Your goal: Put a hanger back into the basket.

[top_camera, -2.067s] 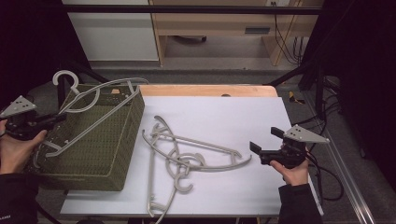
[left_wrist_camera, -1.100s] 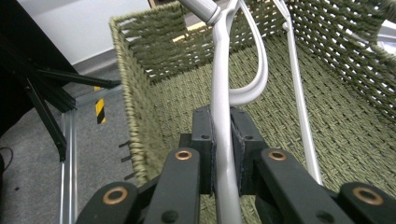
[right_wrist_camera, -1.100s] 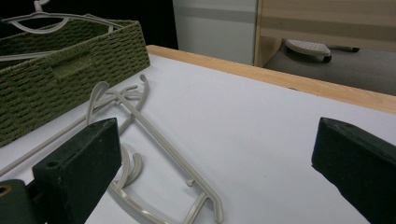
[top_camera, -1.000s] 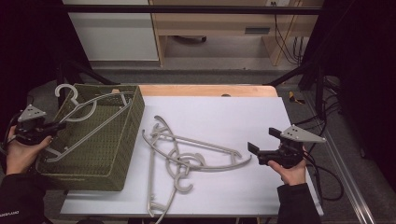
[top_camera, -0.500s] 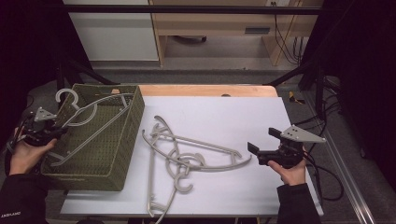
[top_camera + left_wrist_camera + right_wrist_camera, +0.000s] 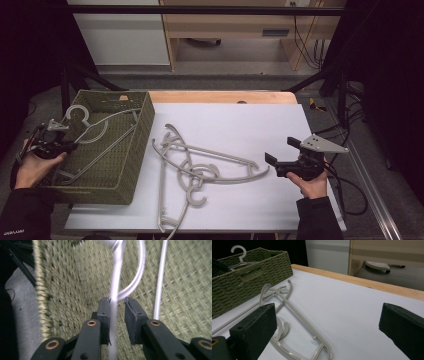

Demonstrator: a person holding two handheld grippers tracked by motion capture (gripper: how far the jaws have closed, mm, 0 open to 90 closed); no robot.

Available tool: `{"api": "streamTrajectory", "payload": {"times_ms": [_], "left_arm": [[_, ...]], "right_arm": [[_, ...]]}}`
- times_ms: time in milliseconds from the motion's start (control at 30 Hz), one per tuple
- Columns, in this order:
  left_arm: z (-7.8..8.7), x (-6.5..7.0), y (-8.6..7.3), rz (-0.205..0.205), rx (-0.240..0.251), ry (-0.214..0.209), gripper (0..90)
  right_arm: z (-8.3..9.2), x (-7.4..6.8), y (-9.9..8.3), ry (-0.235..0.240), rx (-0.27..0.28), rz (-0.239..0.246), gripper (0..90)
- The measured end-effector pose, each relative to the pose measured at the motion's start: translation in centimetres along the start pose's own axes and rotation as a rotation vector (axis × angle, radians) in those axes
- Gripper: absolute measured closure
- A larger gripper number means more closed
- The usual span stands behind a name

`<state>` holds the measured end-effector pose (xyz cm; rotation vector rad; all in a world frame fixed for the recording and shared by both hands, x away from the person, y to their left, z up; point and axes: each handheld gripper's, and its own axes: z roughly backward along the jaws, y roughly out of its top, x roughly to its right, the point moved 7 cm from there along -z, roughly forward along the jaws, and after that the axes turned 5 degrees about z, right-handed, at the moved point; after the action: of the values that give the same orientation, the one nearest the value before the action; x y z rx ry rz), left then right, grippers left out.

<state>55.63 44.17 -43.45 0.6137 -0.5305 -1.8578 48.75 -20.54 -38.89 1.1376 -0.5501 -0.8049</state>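
Two grippers are at work, one at each end of the white table (image 6: 240, 120). At the far left, the left gripper (image 6: 62, 146) reaches over the near-left rim of the green woven basket (image 6: 131, 150), which sits on the table's left edge. Its jaws stand narrowly apart astride a bar of the pale hanger (image 6: 95, 131) lying in the basket; in the left gripper view the bar (image 6: 115, 302) touches one pad, but blur makes it hard to say whether the other pad presses it. Just right of the basket, a tangled pile of hangers (image 6: 200, 167) lies flat on the table. Farther right, the right gripper (image 6: 276, 164) hovers near the pile's tip, jaws spread wide and empty.
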Motion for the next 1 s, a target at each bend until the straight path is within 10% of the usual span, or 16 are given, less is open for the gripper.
{"api": "streamTrajectory", "payload": {"times_ms": [367, 667, 1000], "left_arm": [[3.9, 2.6, 2.8, 0.026, 0.2, -0.054, 44.7], [7.4, 8.8, 5.3, 0.028, 0.418, -0.164, 20.0], [7.9, 16.2, 6.0, 0.015, 0.494, -0.271, 9.2]], "right_arm": [[-0.2, -0.4, 0.0, 0.01, 0.001, 0.004, 2.3], [-0.8, -1.0, -0.3, 0.036, -0.025, 0.022, 3.7], [-1.8, -1.9, -1.0, 0.065, -0.057, 0.044, 5.5]]}}
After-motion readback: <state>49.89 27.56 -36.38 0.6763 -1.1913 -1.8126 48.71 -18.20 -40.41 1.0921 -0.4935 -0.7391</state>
